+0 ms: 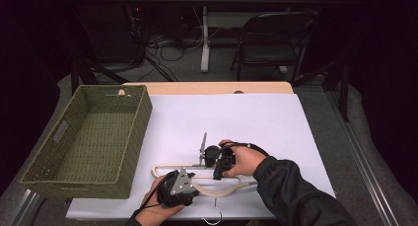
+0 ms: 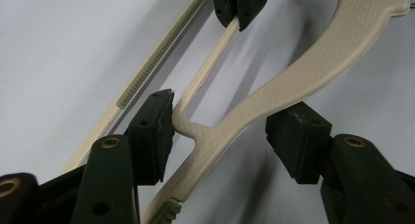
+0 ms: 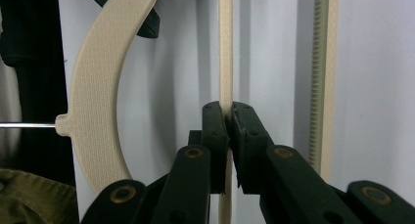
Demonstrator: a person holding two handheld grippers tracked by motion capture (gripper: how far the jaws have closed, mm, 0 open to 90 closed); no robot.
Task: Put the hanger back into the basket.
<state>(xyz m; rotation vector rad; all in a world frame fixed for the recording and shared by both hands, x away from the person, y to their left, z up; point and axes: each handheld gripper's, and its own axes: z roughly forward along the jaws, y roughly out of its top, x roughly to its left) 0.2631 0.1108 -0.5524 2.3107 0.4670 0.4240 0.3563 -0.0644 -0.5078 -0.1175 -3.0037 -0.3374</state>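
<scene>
A cream plastic hanger with a metal hook lies flat on the white table near its front edge. My right gripper comes at it from the far side. In the right gripper view, the right gripper is shut on the hanger's thin inner bar. My left gripper sits at the hanger's left shoulder. Seen from the left gripper view, the left gripper straddles the broad textured arm: one pad touches the junction, while the other pad stands clear. The right gripper shows farther along the bar.
A woven green basket stands at the table's left side, close to the hanger's left end. The white sheet reaches back to a wooden edge. A folding chair and cables lie on the floor beyond the table.
</scene>
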